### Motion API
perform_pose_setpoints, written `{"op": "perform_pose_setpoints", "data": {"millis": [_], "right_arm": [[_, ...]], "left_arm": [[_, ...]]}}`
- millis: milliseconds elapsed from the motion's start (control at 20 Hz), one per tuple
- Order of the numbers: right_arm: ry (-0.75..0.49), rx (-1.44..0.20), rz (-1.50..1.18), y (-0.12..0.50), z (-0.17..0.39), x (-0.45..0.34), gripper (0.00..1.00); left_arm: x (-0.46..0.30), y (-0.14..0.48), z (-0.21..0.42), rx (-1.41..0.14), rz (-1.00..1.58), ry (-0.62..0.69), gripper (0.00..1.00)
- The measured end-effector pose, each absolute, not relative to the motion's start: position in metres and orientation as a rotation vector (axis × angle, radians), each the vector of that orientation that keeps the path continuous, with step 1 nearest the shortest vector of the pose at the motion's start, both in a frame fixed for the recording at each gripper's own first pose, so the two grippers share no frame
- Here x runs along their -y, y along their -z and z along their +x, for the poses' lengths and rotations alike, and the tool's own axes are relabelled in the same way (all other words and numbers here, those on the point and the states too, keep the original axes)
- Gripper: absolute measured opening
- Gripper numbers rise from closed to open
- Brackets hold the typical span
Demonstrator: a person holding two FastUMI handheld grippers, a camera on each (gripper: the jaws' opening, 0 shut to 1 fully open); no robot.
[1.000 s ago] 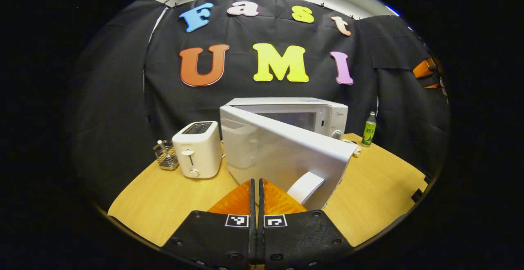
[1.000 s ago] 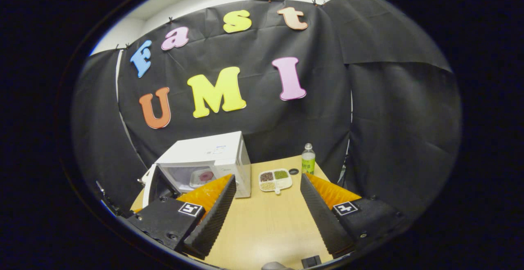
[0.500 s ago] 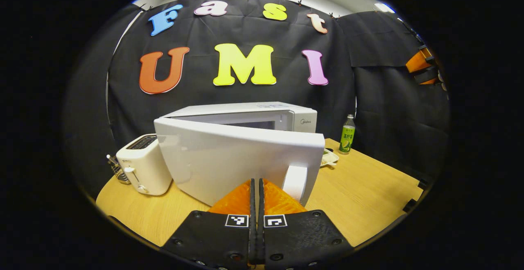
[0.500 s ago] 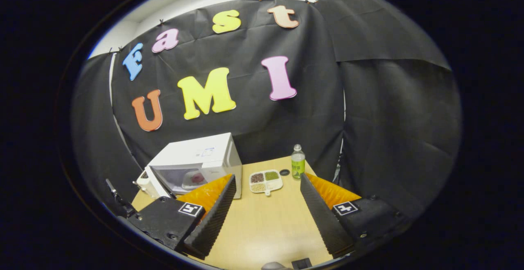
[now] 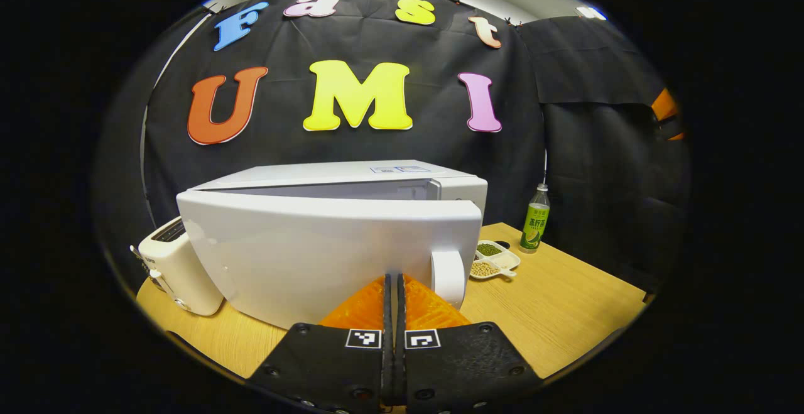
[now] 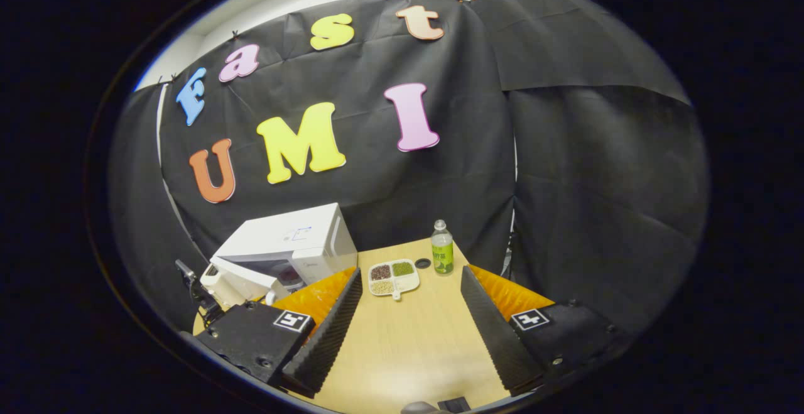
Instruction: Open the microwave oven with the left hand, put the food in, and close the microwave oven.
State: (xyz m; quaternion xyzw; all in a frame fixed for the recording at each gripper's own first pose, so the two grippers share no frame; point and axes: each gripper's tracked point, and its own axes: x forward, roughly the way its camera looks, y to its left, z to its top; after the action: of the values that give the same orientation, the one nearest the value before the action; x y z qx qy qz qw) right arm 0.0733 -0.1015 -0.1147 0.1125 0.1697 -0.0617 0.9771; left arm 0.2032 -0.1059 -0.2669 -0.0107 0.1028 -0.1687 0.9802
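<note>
Door (image 5: 326,257) swung much further toward shut versus a second back; only a narrow gap remained between it and the microwave (image 5: 352,178) body. Left gripper (image 5: 394,304) had fingers pressed together with nothing between them, tips right against the door's outer face, just left of the white handle (image 5: 448,277). Looked like a push, not a grasp.

Step in hand, by my read: closing the microwave. Food was presumably inside already. In the right gripper view a dark reddish item (image 6: 290,274) showed faintly through the remaining gap, but it was too small to identify.

Next move probably calls for a continued forward push along the gripper axis until the latch catches. Risk: closed fingertips sliding on the smooth door, or shoving the whole oven back across the counter (image 5: 565,294) instead of latching.

Right gripper (image 6: 411,313) sat idle with jaws wide apart, empty, held above the counter and well back from everything.

Containers:
- Divided white tray (image 6: 394,277) ahead of the right gripper, between its fingers' line of sight: dark beans, green beans and pale beans in separate sections, fourth section apparently empty.
- Green-labelled bottle (image 6: 442,256) just right of the tray, upright, cap off; a dark cap-like disc (image 6: 423,263) lay beside it.
- Toaster (image 5: 176,269) left of the microwave, beyond the left gripper; wire rack at its far side mostly hidden.
</note>
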Motion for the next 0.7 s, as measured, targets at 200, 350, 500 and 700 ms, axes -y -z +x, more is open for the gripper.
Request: {"op": "perform_pose_setpoints", "data": {"millis": [200, 350, 500, 700], "right_arm": [[0.133, -0.345, 0.243, 0.116, 0.076, 0.106, 1.00], [0.140, -0.345, 0.247, 0.118, 0.079, 0.108, 0.92], [0.143, -0.347, 0.250, 0.119, 0.082, 0.110, 0.92], [0.154, -0.354, 0.245, 0.121, 0.084, 0.115, 0.92]], "left_arm": [[0.117, 0.269, 0.230, -0.205, -0.011, 0.340, 0.00], [0.121, 0.273, 0.247, -0.206, -0.014, 0.332, 0.00], [0.125, 0.278, 0.263, -0.223, -0.023, 0.321, 0.00], [0.124, 0.277, 0.268, -0.211, -0.026, 0.313, 0.00]]}}
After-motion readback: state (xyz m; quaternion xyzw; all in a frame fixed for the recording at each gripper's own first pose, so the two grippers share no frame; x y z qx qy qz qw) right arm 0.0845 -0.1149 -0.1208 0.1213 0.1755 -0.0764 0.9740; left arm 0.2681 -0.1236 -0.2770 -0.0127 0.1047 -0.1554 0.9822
